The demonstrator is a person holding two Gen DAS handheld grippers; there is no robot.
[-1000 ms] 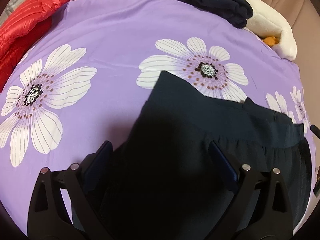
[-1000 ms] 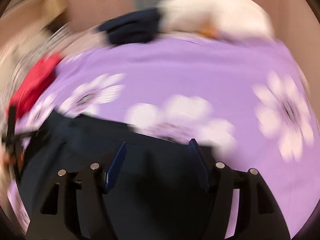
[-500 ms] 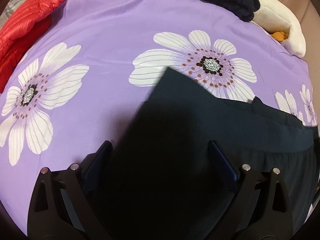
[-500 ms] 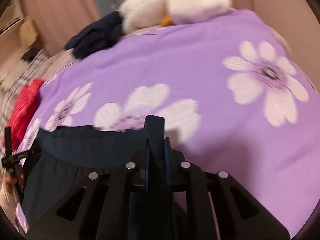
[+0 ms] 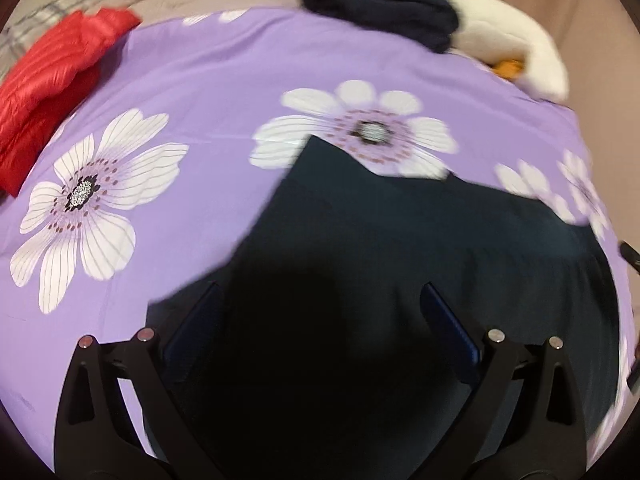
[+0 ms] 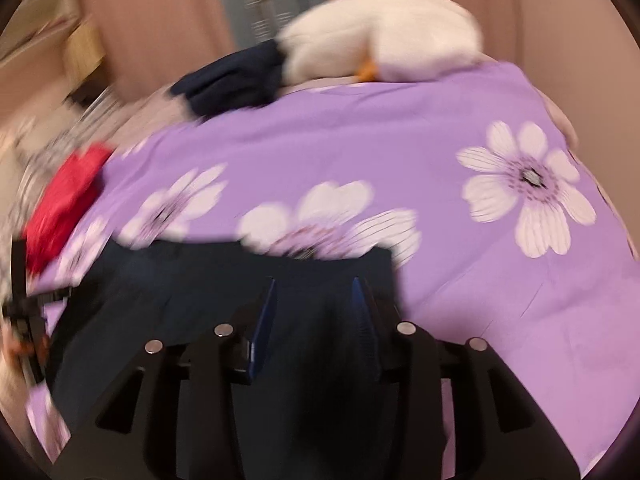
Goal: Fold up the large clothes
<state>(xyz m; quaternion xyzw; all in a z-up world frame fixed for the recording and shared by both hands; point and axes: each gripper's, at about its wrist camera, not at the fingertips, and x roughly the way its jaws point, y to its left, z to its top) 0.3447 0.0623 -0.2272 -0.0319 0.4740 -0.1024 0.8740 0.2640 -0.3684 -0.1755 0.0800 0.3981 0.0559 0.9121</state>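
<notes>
A large dark navy garment (image 5: 400, 248) lies flat on the purple flowered bedsheet (image 5: 208, 80); it also shows in the right wrist view (image 6: 192, 280). My left gripper (image 5: 320, 320) is open over its near left part, with nothing between the fingers. My right gripper (image 6: 314, 304) is open, with a narrower gap between its fingers, just above the garment's far right corner. The left gripper shows at the left edge of the right wrist view (image 6: 20, 312).
A red puffer jacket (image 5: 52, 80) lies at the far left of the bed. A folded dark garment (image 5: 380, 8) and a white plush toy (image 5: 512, 44) sit at the far edge. A beige curtain (image 6: 160, 20) hangs behind.
My right gripper was shut on the garment's corner half a second ago and has now opened, letting it go. The left gripper stayed open and shifted slightly back and right.
</notes>
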